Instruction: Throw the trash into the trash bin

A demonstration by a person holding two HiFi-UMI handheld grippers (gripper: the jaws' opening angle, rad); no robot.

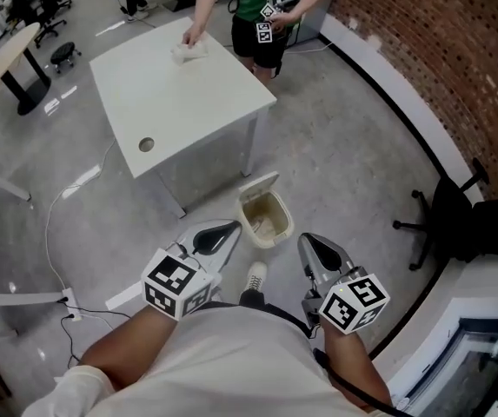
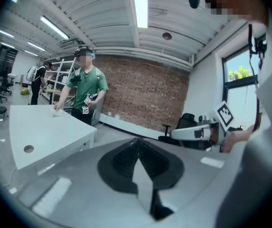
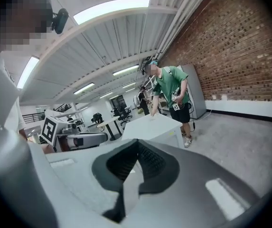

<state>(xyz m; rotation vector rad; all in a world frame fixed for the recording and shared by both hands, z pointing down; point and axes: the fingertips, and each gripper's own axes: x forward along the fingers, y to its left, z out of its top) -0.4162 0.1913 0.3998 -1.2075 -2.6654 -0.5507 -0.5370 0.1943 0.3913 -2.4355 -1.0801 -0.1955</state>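
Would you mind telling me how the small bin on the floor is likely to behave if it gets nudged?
The bin looks like thin plastic, so probably light. On the glossy floor it would likely slide; its raised lid might wobble.

Glossy grey concrete floor (image 1: 344, 163) catches the lights, the rough red brick wall (image 1: 457, 42) runs alongside, the table (image 1: 170, 102) is smooth matt white, and the trash bin (image 1: 270, 240) looks like dull cream plastic.

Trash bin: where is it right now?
Head view, centre: the trash bin stands on the floor, lid flipped open, just ahead of and between the left gripper and right gripper, close to the white table.
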